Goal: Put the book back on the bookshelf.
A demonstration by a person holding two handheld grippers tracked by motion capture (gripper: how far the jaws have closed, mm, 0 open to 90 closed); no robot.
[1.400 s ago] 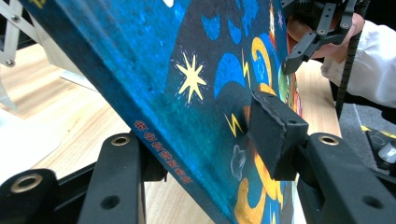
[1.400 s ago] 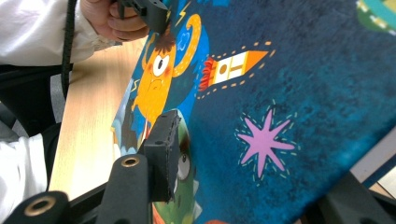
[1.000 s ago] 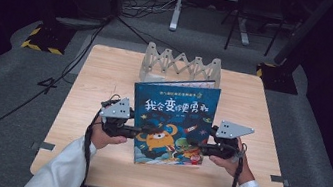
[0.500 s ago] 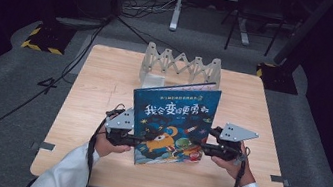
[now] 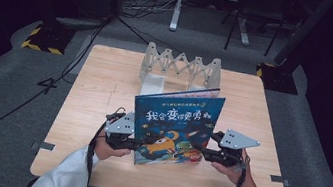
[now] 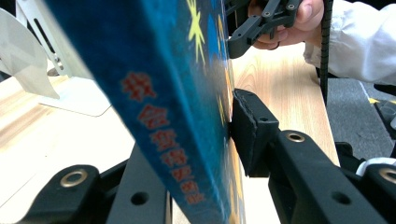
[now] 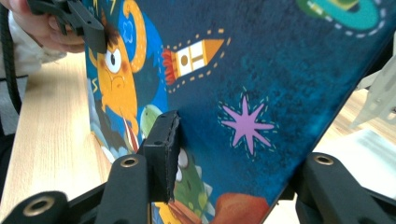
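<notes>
Now the blue hardcover picture book with the orange cartoon creature on its cover (image 5: 175,128) stands tilted on its lower edge near the front of the pale wooden table (image 5: 105,84), just in front of the white accordion-style book rack (image 5: 181,68). Both grippers clamp it: the left gripper (image 5: 132,144) at the spine side, its jaws having just been closing, one black pad pressed to the cover and the spine between them; the right gripper (image 5: 204,154) at the opposite edge, one pad flat on the cover while its far jaw sits behind the book. By my reading the book is being raised upright for the rack. Next it calls for lifting evenly with both hands, keeping it vertical, and aiming its bottom edge into one of the rack's slots
</notes>
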